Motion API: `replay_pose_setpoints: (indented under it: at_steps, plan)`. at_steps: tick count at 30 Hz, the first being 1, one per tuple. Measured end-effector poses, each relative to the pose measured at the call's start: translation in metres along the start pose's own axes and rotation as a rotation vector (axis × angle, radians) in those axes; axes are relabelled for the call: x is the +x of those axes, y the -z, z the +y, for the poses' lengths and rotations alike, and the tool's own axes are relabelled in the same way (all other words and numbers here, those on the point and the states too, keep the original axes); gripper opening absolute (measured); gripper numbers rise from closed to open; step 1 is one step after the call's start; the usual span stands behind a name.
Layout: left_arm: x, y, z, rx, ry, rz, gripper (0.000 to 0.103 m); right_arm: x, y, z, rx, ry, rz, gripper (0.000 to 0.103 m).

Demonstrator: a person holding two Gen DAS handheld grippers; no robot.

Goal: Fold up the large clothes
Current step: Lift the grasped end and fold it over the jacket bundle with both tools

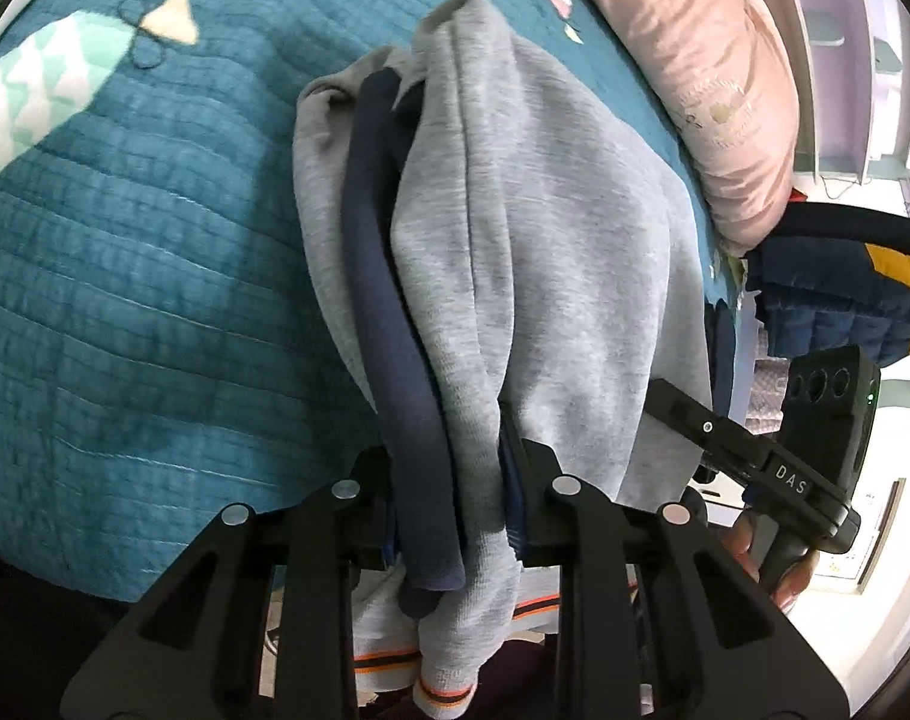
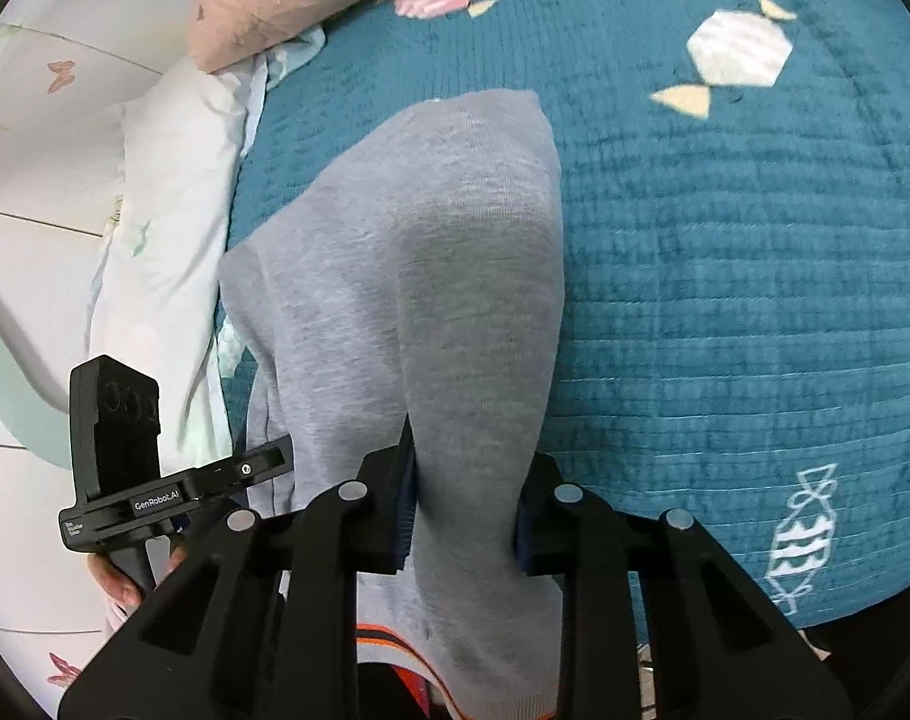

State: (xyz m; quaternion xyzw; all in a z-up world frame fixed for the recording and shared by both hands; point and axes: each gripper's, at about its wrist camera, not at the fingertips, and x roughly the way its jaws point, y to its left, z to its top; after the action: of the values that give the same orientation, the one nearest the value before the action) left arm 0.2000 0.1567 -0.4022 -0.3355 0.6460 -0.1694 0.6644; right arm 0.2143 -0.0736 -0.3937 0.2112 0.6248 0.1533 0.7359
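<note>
A light grey sweatshirt [image 1: 533,228] with a navy band [image 1: 383,300] and an orange-striped hem [image 1: 443,693] hangs bunched over the teal quilt. My left gripper [image 1: 455,504] is shut on a thick fold of it, grey and navy cloth squeezed between the pads. In the right wrist view the same grey sweatshirt [image 2: 431,276] rises from my right gripper [image 2: 464,516], whose pads pinch a fold of it. Its far end drapes down toward the quilt. Each gripper shows in the other's view: the right gripper [image 1: 749,456] at the right, the left gripper [image 2: 173,486] at the left.
The teal quilted bedspread [image 2: 725,276] with candy patterns fills the area beneath. A pink pillow [image 1: 707,60] lies along the far edge, and a white butterfly-print pillow [image 2: 167,228] sits beside it. A navy and yellow padded jacket [image 1: 845,294] lies at the bed's side.
</note>
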Motion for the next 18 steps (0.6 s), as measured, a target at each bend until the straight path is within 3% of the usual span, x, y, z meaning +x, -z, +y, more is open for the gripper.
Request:
replay_pose_setpoints:
  at_steps: [11, 18]
  plan:
    - [0.014, 0.007, -0.055, 0.105, -0.052, 0.017, 0.024, -0.05, 0.021, -0.04, 0.071, -0.059, -0.085, 0.023]
    - [0.045, 0.009, -0.126, 0.216, -0.099, 0.049, 0.024, -0.1, 0.035, -0.093, 0.113, -0.08, -0.158, 0.023]
